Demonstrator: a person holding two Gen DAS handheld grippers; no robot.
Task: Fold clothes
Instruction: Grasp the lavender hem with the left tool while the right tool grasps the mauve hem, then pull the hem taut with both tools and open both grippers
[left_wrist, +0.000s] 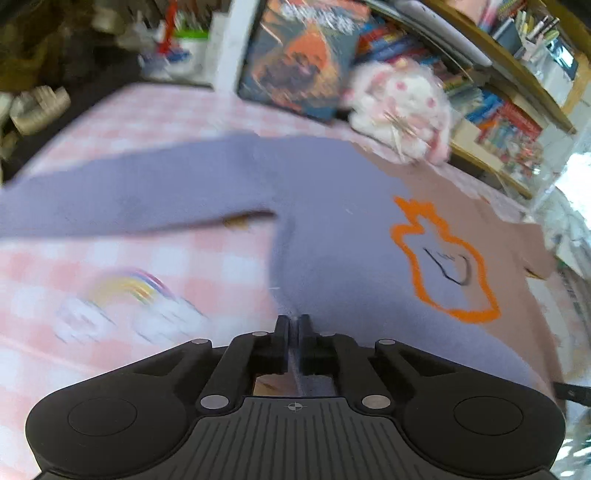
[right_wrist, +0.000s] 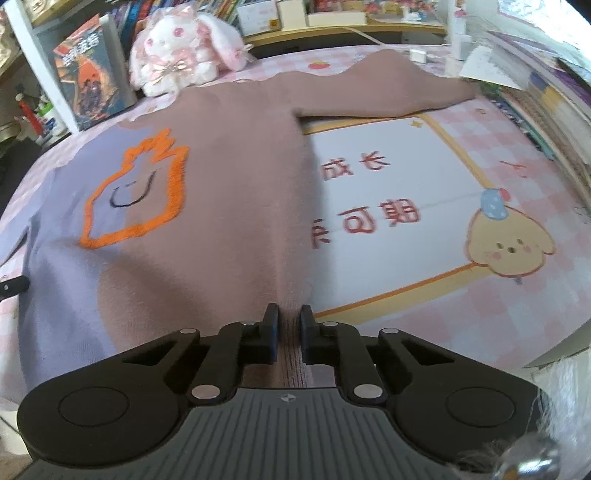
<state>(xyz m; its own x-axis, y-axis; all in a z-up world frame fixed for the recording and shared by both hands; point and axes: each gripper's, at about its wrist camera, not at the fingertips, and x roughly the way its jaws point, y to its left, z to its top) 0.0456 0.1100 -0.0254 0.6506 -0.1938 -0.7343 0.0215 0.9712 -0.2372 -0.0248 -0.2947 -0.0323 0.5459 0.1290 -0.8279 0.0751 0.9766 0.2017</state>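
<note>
I've got the left gripper (left_wrist: 294, 325) and right gripper (right_wrist: 289, 317) each pinching the hem of the lilac-and-brown sweater (right_wrist: 221, 192) spread ahead on the pink checked mat (right_wrist: 517, 295), plush rabbit (right_wrist: 181, 48) and bookshelves (left_wrist: 517, 122) beyond, mat's red characters unreadable upside down.

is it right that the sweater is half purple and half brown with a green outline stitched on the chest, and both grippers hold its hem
One thing is off: the outline on the sweater is orange, not green, as the right wrist view shows. The rest stands: the left gripper and right gripper each pinch the hem.
</note>
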